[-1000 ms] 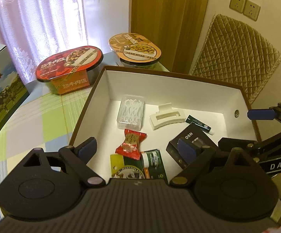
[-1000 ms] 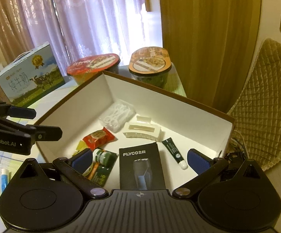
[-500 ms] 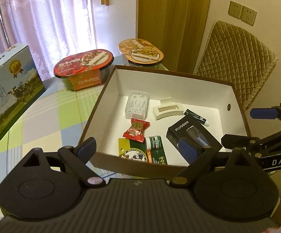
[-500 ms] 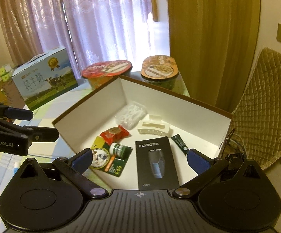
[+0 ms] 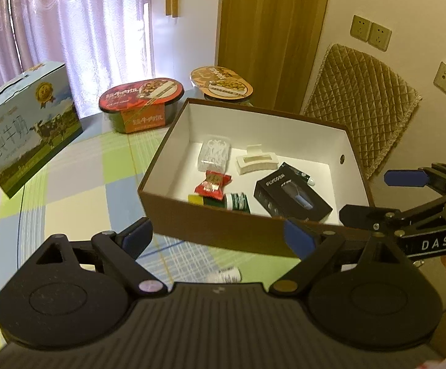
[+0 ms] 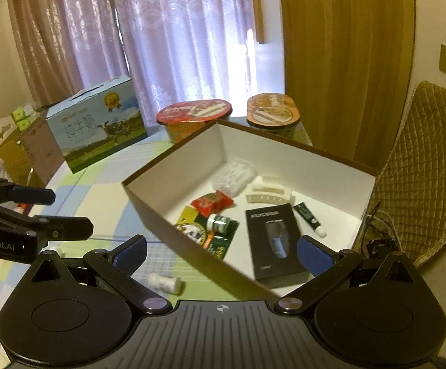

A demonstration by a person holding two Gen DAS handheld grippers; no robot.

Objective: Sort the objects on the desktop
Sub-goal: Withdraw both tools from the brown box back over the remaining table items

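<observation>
A brown box with a white inside [image 5: 223,230] [image 6: 167,221] stands on the checked tablecloth. In it lie a clear case of floss picks [image 5: 215,153], a white hair claw [image 5: 255,163], a red candy [image 5: 213,183], a green packet [image 5: 236,201], a black shaver carton [image 5: 290,195] [image 6: 272,236] and a small green tube [image 6: 307,216]. A small white bottle [image 5: 229,275] [image 6: 164,283] lies on the cloth in front of the box. My left gripper [image 5: 218,236] [image 6: 59,212] and right gripper [image 6: 221,253] [image 5: 379,196] hover before the box's near wall, both open and holding nothing.
A blue milk carton [image 5: 22,126] stands at the left. Two sealed instant-food bowls [image 5: 141,104] [image 5: 221,84] sit behind the box. A quilted chair back [image 5: 364,92] is at the right, off the table's edge. Curtains hang behind.
Both grippers have drawn back and a little up from over the box, which now looks smaller and farther. The white bottle on the cloth has come into view. Jaws stayed wide.
</observation>
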